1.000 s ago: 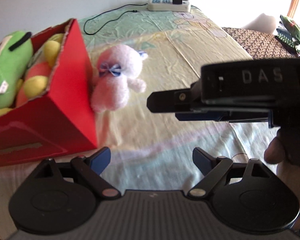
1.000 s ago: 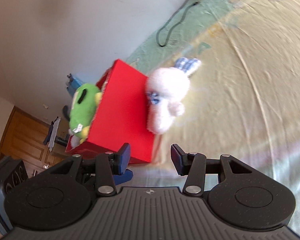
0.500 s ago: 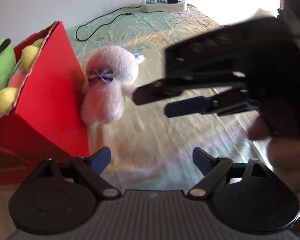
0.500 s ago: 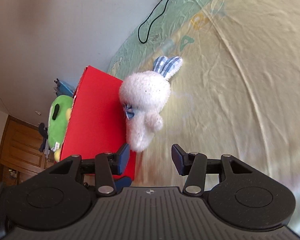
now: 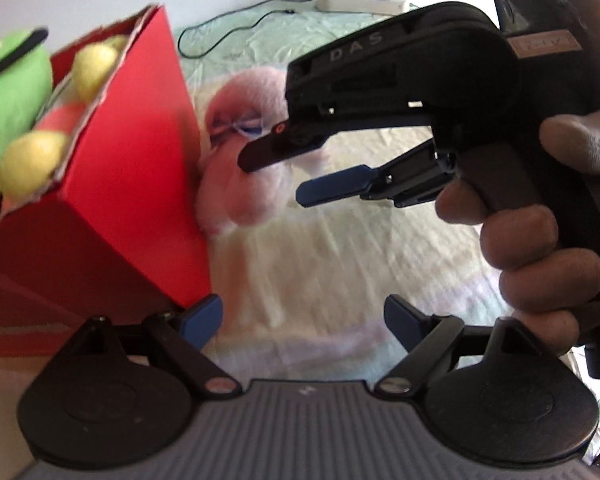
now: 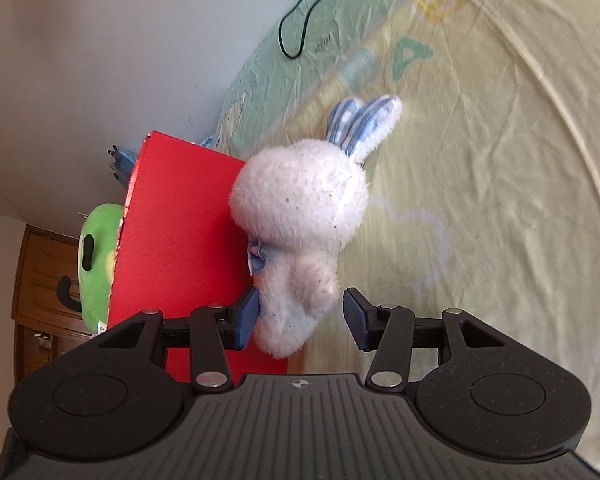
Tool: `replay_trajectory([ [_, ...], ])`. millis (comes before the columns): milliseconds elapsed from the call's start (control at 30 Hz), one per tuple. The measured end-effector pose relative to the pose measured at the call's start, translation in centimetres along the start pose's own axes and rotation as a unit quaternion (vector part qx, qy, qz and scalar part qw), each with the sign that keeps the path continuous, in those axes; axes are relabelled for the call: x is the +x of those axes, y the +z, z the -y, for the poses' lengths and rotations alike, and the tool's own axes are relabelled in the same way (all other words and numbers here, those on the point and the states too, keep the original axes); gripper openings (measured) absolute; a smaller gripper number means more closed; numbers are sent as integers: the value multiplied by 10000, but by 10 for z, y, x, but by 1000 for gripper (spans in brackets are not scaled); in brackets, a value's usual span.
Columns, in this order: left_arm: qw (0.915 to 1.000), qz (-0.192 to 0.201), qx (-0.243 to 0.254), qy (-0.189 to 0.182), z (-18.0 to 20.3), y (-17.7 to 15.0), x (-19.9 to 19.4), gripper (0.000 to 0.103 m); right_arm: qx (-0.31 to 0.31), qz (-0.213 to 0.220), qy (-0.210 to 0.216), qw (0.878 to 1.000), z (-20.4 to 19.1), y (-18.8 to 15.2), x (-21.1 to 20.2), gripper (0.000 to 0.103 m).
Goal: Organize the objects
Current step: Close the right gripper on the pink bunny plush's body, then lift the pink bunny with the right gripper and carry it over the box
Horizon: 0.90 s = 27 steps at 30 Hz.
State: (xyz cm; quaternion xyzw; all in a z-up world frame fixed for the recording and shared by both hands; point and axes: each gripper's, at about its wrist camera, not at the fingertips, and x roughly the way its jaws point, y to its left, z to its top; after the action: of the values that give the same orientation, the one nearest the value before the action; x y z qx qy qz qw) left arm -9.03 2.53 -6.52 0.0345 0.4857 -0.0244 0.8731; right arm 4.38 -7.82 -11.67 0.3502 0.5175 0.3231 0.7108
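White plush rabbit (image 6: 300, 208) lies on the bed sheet (image 6: 500, 200), its side against the right wall of the red box (image 6: 180, 240). Blue striped ears point to the far end of the bed; a blue bow sits at its neck.

Red box stands at the left side of the bed, open top. Inside: a green plush (image 5: 8, 92) and several yellow and red soft pieces.

Right gripper (image 6: 300, 316): jaws apart, straddling the rabbit's lower body. Left pad is just beside the fur, touching or nearly so; right pad stands clear of it. No squeeze visible. A hand (image 5: 540, 240) grips its handle.

Left gripper (image 5: 302, 322): jaws apart and have just been closing somewhat; nothing between them, only sheet below. Its left finger sits near the box's lower corner.

Far end of the bed: a white power strip (image 5: 360, 0) with a black cable (image 6: 300, 28) looping over the sheet.
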Motion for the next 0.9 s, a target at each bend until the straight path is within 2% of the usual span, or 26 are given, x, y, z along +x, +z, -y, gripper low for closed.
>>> replay_trajectory([
  [100, 9999, -89, -103, -79, -6, 2, 3, 83, -54, -33, 53, 10000, -1, 0, 4, 48],
  [167, 9998, -109, -127, -104, -7, 3, 4, 84, -89, -80, 102, 9999, -1, 1, 5, 39],
  [300, 9998, -89, -90, -152, -7, 4, 2, 87, -24, -78, 151, 9999, 3, -1, -3, 35],
  [667, 9982, -79, -140, -570, -8, 4, -14, 87, -59, -102, 90, 9999, 18, -26, -48, 34],
  [900, 9966, -91, -213, -796, -6, -6, -27, 87, -10, -224, 46, 9997, 26, -56, -77, 34],
])
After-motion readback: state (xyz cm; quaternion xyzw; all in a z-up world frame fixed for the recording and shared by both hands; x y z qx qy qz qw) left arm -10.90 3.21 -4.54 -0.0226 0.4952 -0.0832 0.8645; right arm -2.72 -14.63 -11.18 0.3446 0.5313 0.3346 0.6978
